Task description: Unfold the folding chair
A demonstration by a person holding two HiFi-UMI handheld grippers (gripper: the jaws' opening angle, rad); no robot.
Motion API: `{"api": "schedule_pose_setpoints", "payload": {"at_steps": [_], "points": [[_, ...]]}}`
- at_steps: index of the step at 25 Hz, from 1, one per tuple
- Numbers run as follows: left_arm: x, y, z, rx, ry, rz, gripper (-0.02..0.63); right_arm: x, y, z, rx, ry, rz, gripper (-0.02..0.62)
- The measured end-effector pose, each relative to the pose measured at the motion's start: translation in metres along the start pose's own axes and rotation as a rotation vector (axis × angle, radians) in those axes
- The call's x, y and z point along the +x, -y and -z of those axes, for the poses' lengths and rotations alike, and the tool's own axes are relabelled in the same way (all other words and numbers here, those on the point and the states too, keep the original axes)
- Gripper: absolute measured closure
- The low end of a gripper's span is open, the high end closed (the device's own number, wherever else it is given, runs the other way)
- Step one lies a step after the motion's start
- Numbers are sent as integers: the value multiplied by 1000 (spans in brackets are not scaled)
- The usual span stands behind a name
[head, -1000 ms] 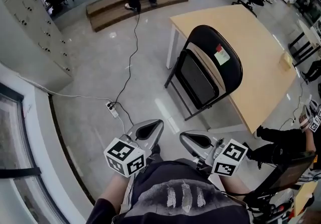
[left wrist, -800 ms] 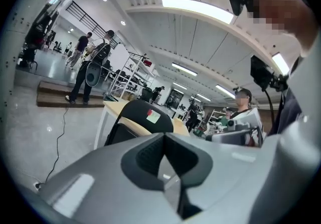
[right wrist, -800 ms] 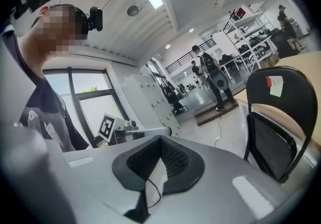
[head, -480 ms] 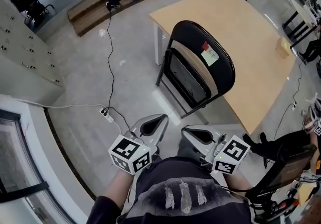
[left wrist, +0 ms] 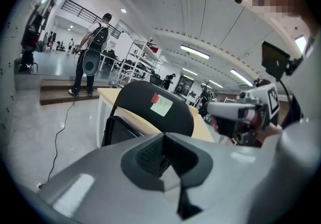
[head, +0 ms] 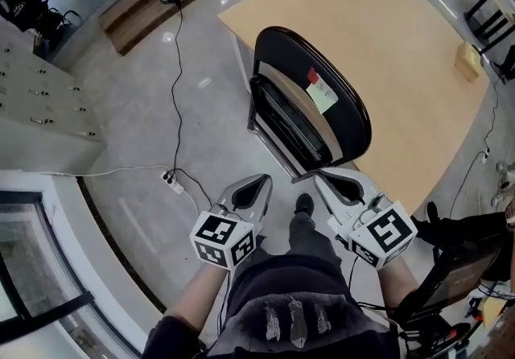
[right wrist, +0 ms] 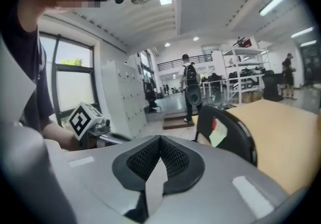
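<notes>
A black folding chair (head: pixel 310 112) stands folded flat, leaning against the near edge of the light wooden table (head: pixel 386 35); a red and pale sticker marks its backrest. In the left gripper view the folding chair (left wrist: pixel 150 112) rises just ahead, and in the right gripper view the folding chair (right wrist: pixel 225 135) is to the right. My left gripper (head: pixel 256 186) and right gripper (head: pixel 328 180) are both shut and hold nothing. They point at the chair's lower end, a short way from it and apart from it.
A black cable (head: pixel 179 92) runs over the grey floor to a white power strip (head: pixel 170 181) at my left. Grey lockers (head: pixel 40 100) line the left. A person (left wrist: pixel 90 62) stands by a low wooden platform (head: pixel 161 3) beyond the table.
I have walked toward the chair: it has come much closer and nearer the middle of the head view. Both grippers have moved forward with me, shut all the while.
</notes>
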State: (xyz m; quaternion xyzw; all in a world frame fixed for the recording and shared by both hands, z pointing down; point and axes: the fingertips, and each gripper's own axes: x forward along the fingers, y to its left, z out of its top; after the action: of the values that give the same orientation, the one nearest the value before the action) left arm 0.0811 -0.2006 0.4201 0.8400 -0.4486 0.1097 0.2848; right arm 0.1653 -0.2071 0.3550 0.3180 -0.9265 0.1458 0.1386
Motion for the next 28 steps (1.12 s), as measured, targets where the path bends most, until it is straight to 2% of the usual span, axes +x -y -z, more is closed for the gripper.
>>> {"api": "schedule_pose_setpoints", "payload": {"at_steps": [4,8,10,11,12,15,17,20,22,26,28], "points": [[57,-19,23,1,-63,-50,604,-9,69,-10,-30,16,240,597],[110,-36,32,6,-121,-73,603,-8,108,-34,-85,35,357,597],[130,-45,33,-19,-124,-92,603,-3,115,-37,-100,21,356,596],[139,-50,34,-35,-120,-108,602,1,117,-36,-101,1,340,410],[148,-55,35,-50,-117,-128,603,4,120,-33,-102,-22,327,301],[173,-65,43,-95,-144,-158,589,9,138,-25,-138,-79,363,291],[190,-66,52,-140,-186,-146,440,16,152,-23,-160,-109,386,285],[217,-71,61,-189,-231,-161,307,35,167,-27,-160,-136,359,279],[235,-73,67,-210,-260,-172,242,52,173,-28,-170,-179,322,279],[266,-80,85,-284,-330,-182,193,84,186,-22,-186,-303,252,279],[276,-81,91,-297,-352,-162,179,95,195,-15,-216,-384,234,284]]}}
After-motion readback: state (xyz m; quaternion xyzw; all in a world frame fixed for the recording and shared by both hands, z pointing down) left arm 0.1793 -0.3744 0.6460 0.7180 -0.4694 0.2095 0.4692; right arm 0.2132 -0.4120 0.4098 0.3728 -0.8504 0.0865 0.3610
